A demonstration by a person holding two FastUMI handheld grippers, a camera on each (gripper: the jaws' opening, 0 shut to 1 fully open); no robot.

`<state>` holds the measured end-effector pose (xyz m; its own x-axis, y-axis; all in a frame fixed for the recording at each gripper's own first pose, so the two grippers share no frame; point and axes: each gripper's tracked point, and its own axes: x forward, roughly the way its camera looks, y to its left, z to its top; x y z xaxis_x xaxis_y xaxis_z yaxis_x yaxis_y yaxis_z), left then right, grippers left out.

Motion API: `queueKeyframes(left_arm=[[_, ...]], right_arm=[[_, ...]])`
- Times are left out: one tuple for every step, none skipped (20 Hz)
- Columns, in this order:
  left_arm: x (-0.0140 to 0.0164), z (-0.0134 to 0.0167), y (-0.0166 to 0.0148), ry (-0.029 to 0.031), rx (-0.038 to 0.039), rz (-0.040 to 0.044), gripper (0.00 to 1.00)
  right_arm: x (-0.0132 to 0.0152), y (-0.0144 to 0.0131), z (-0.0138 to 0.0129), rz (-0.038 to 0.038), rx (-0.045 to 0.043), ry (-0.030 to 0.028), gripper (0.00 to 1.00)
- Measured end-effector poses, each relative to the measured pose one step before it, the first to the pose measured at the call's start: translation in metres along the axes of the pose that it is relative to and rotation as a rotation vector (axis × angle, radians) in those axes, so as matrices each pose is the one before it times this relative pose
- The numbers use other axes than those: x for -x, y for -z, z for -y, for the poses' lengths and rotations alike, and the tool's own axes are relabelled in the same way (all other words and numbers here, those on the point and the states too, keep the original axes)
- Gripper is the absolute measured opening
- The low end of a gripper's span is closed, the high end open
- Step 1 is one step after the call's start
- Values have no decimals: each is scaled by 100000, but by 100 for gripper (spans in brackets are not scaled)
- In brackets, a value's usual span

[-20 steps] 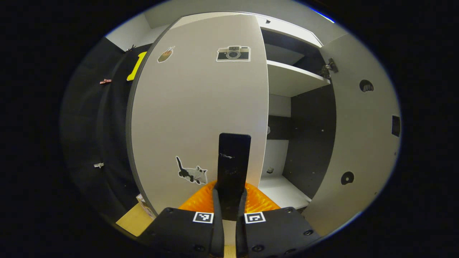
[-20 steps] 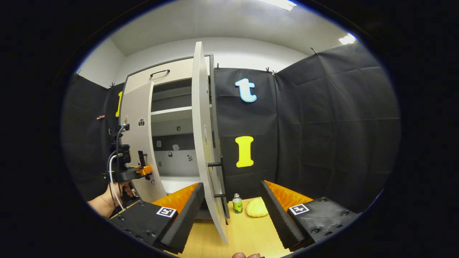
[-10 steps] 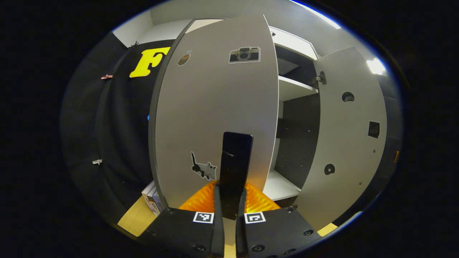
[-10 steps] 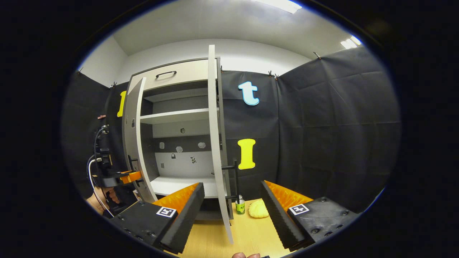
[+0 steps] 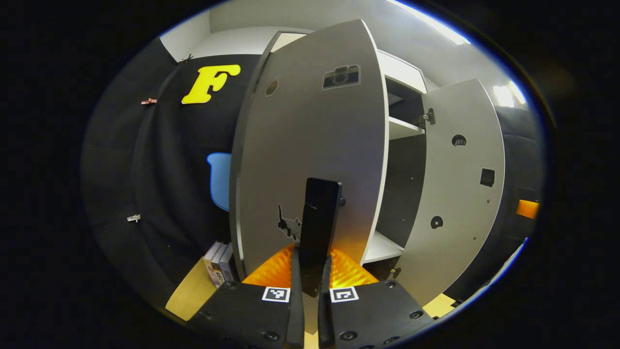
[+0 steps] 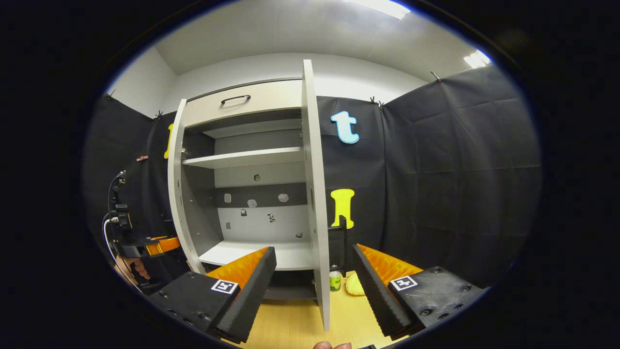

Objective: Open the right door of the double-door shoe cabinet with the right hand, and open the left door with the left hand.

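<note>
With my left gripper (image 5: 310,291) clamped, fingers together, on the black handle (image 5: 317,228) of the left door (image 5: 310,145), I would follow the hinge arc, keeping the grip square so the handle cannot twist out. That door stands wide of the shoe cabinet (image 6: 242,184), with books (image 5: 218,261) just beyond its hinge edge. My right gripper (image 6: 315,291) waits with fingers apart, straddling the right door (image 6: 315,194) edge-on without touching it, with a bottle (image 6: 335,281) close behind.

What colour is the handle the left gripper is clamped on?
Black; the handle on the left door shows best in the left gripper view, between the left gripper fingers.
</note>
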<state>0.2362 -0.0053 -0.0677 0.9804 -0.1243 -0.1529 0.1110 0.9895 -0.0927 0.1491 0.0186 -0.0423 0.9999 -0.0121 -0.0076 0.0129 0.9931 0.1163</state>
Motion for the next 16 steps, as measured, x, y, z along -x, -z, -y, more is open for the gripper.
queueKeyframes(left_arm=[[103, -231, 135, -966, 739, 362, 16], [130, -277, -19, -1235, 53, 194, 16], [112, -130, -94, -773, -445, 298, 16], [-41, -322, 22, -494, -423, -442, 14], [0, -310, -27, -376, -76, 148, 14], [-75, -331, 78, -106, 485, -514, 14], [362, -185, -153, 407, 435, 367, 12], [97, -161, -141, 208, 738, 747, 13], [53, -294, -37, -112, 828, 559, 13], [-23, -212, -200, -428, 733, 659, 13], [-6, -357, -1, -1070, 794, 233, 13], [1, -365, -165, -1746, 634, 330, 12], [-56, -440, -32, -2024, 35, -70, 10], [62, -534, -123, -1658, -1198, -185, 14], [-330, -110, -120, 1697, -823, 679, 7], [48, 312, 392, 1988, 528, -1490, 5]], right_arm=[[-165, -58, -271, 223, -199, -578, 98], [-13, -66, -206, 69, -368, -514, 98], [-13, -56, -283, 665, -253, -894, 98], [-120, -138, -104, 381, -176, -405, 98], [-149, -15, -236, 467, 137, -1278, 98], [-84, 9, -87, 162, 605, -653, 98], [76, -37, -61, 343, 838, -986, 98], [86, 45, -41, 27, 815, -740, 98], [170, 114, -122, -328, 511, -862, 98], [188, 1, -114, -163, 157, -806, 98], [-57, -49, -187, -322, -171, -760, 98], [165, -43, -177, -178, -96, -1124, 98], [40, -100, -268, 3, 338, -1041, 98], [44, -8, -508, 422, 476, -868, 98], [-335, 190, -378, 265, 578, -693, 98], [179, 33, -165, 217, 338, -533, 98]])
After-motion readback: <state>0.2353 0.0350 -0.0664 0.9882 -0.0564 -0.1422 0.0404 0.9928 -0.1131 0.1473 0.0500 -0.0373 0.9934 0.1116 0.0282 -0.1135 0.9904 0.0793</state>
